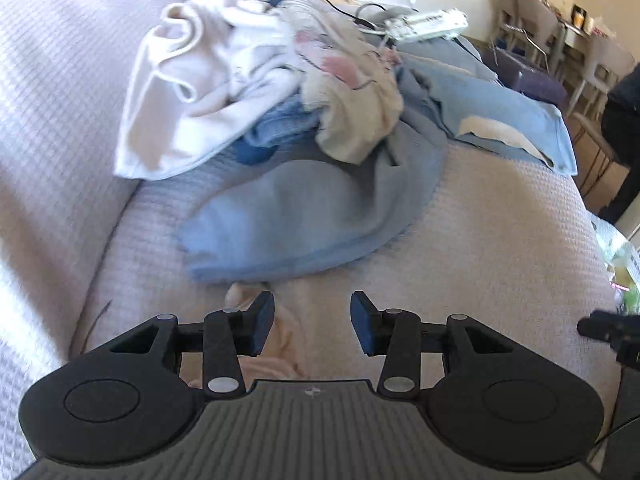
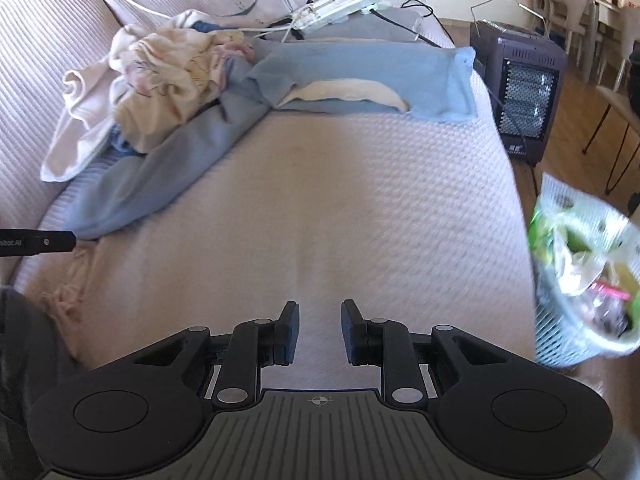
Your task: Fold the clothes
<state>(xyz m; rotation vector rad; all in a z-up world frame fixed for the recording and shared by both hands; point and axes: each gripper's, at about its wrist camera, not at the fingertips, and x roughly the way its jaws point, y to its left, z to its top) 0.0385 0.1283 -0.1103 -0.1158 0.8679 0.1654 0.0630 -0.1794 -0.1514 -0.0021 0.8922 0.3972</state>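
We read both claws as released and empty. The left gripper (image 1: pixel 313 322) has its jaws apart over bare sofa cover, with only a pale peach cloth (image 1: pixel 276 340) lying beneath and behind its left finger, not pinched. The right gripper (image 2: pixel 319 330) also holds nothing; its jaws stand apart, narrower than the left's, above the white textured sofa cover (image 2: pixel 340 200).

Where the clothes are: an unfolded heap (image 1: pixel 272 80) sits against the backrest, with a white garment (image 1: pixel 180 92), a cream printed piece (image 1: pixel 352 96) and something denim-blue tangled together. A grey-blue garment (image 1: pixel 304 216) sprawls out from under the heap toward us, loose and rumpled. Further along the seat lies a light blue garment (image 2: pixel 360 76), flatter, with a cream lining showing; we cannot tell whether it counts as folded.

Our judgement: the task is at an early or between-items stage. No tidy stack is visible, most pieces remain crumpled, and the cleared stretch of seat in front looks like the working area for the next garment.
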